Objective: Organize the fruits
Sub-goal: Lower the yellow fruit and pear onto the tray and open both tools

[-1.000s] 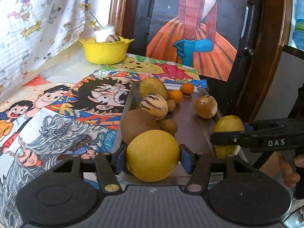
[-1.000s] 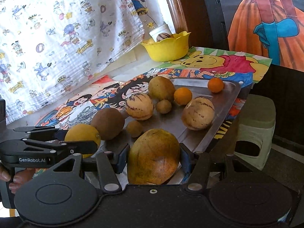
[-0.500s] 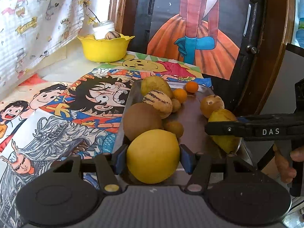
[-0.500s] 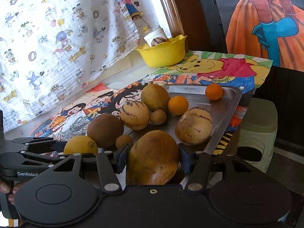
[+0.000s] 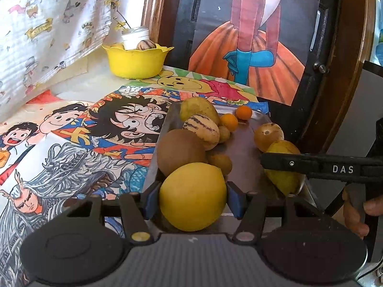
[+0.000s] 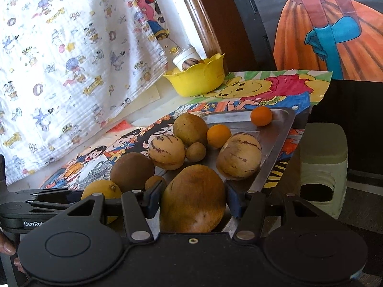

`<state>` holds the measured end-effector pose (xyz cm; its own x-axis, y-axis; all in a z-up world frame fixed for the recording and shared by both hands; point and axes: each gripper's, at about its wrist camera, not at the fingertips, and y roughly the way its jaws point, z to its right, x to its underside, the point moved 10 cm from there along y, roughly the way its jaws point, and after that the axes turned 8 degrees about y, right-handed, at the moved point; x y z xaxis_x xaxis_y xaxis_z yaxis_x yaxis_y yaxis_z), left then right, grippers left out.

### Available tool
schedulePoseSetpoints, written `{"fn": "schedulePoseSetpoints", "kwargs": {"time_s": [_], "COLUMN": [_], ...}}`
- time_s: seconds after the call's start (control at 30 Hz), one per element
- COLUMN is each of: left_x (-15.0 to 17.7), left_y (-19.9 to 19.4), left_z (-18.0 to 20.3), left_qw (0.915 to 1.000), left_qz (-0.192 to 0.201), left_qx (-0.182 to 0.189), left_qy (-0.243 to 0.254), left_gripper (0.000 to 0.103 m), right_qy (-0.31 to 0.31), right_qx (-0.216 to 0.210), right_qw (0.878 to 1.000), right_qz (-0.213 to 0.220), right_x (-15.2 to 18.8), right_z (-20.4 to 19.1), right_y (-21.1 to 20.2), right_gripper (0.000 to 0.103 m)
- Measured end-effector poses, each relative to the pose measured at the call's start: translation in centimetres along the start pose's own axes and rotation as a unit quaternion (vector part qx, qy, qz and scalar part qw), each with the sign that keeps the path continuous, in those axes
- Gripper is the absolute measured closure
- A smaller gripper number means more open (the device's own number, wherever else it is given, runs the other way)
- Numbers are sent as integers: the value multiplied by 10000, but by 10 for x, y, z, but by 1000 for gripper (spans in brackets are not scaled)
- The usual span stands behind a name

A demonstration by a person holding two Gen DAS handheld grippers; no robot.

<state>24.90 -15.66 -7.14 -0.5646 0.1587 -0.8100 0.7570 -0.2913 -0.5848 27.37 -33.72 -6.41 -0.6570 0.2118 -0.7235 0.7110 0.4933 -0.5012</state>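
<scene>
The steel tray [image 6: 277,129] on the worktop [image 5: 79,88] keeps the loose fruit corralled. Right claw [image 6: 195,203] is clamped on the brown mango [image 6: 194,201]; left claw [image 5: 192,197] is clamped on the yellow lemon [image 5: 192,196], both at the tray's near end, likely for sorting.

Bright daylight enters from the upper left beyond the fingers, washing out the patterned curtain [image 5: 52,31]. Focus is sharp throughout, without blur. Fisheye bending curves the edges, and the corners are black.
</scene>
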Motion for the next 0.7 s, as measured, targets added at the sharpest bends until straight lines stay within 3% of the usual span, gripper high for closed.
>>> {"fn": "schedulePoseSetpoints", "kwargs": {"time_s": [0.33, 0.7], "left_x": [2, 1], "left_y": [-7, -23], "left_z": [-2, -8], "left_qw": [9998, 9991], "left_qz": [15, 151], "left_qx": [-145, -272], "left_qy": [-142, -287], "left_gripper": [36, 25], "right_qy": [3, 156], "right_qx": [111, 74], "right_qw": [9998, 9992], "right_qz": [184, 371], "right_x": [5, 9], "right_z": [-3, -10], "right_y": [-8, -19], "right_gripper": [43, 30]}}
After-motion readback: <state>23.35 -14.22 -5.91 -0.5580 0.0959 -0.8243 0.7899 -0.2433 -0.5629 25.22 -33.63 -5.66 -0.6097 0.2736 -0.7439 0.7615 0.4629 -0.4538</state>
